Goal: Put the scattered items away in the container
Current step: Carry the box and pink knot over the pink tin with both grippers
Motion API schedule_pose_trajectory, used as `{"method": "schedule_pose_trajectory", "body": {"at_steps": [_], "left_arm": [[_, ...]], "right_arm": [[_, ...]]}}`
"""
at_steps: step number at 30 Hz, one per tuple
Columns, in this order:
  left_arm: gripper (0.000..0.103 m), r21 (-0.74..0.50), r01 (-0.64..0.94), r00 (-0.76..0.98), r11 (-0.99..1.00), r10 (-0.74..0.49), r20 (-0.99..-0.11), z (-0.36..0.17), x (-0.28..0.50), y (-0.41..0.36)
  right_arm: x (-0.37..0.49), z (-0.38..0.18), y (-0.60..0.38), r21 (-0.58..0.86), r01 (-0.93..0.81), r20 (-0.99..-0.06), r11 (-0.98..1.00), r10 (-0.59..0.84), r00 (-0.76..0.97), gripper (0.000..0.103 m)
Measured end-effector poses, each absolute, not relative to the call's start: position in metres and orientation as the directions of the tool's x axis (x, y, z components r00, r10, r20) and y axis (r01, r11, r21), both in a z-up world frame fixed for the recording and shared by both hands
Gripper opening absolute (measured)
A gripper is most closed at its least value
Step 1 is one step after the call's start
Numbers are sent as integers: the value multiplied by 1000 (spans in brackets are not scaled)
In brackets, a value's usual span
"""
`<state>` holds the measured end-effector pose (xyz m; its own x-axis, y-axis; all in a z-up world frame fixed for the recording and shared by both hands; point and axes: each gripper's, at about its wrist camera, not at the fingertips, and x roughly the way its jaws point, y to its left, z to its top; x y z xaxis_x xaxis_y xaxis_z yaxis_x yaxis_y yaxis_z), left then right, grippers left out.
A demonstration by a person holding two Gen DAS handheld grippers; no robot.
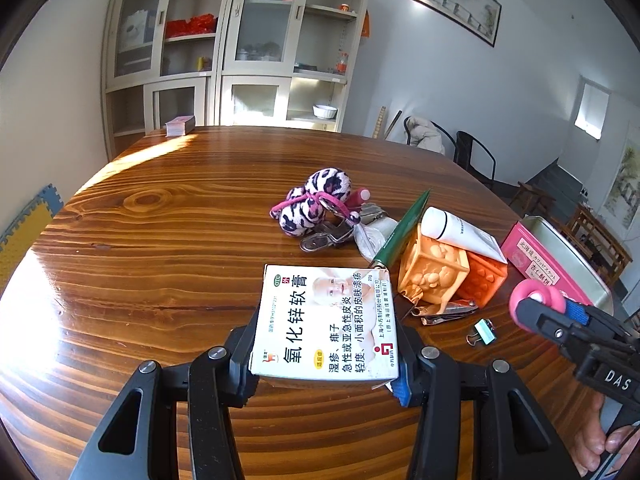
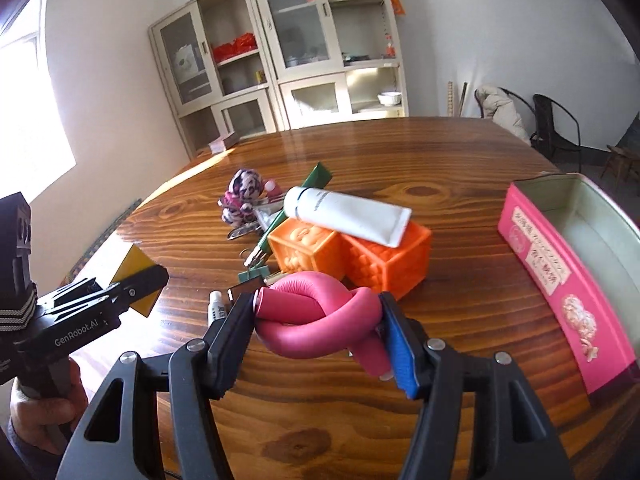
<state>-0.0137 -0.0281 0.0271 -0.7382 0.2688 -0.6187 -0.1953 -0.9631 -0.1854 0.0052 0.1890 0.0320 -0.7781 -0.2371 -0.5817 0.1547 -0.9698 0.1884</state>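
1. My left gripper [image 1: 324, 354] clamps the ointment box [image 1: 326, 320], well left of the pink tin [image 2: 568, 276].
2. My right gripper [image 2: 316, 332] pinches the knotted pink foam roller [image 2: 316, 320], near the tin's left wall.
3. Mid-carry, I judge: next, swing the roller over the tin's open top and release.

A wooden table [image 1: 168, 240] is carrying a cluster of things: a leopard plush [image 1: 312, 204], metal clips [image 1: 332, 236], a green box [image 1: 404, 228], two orange cubes [image 2: 348, 252] bearing a white tube [image 2: 348, 212], nail clippers [image 1: 444, 312] and a binder clip [image 1: 482, 332]. A pink tin [image 2: 560, 276] is sitting at the right, a card stack [image 1: 180, 125] at the far edge.
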Motion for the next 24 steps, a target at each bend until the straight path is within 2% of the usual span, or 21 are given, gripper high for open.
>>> {"method": "schedule_pose_trajectory", "body": {"at_steps": [5,15,20,24], "left_arm": [[52,-180,-249,-723,-952,307,-619,27,-5,6],[52,-185,-377,-694,-907,409,-593,51,3,88],[52,-153,-437,-685,-886,438,-581,65,2,126],[52,-148,-479,-671,-865,469,-575,75,-1,153]], "right_arm": [[20,46,235,176,31,-516,-984,-119,-849,65],[19,67,360,151,-277,-499,-949,169,-850,66],[7,61,400,141,-345,-530,-928,224,-818,66],[0,51,416,166,-351,-546,-921,210,-811,68]]}}
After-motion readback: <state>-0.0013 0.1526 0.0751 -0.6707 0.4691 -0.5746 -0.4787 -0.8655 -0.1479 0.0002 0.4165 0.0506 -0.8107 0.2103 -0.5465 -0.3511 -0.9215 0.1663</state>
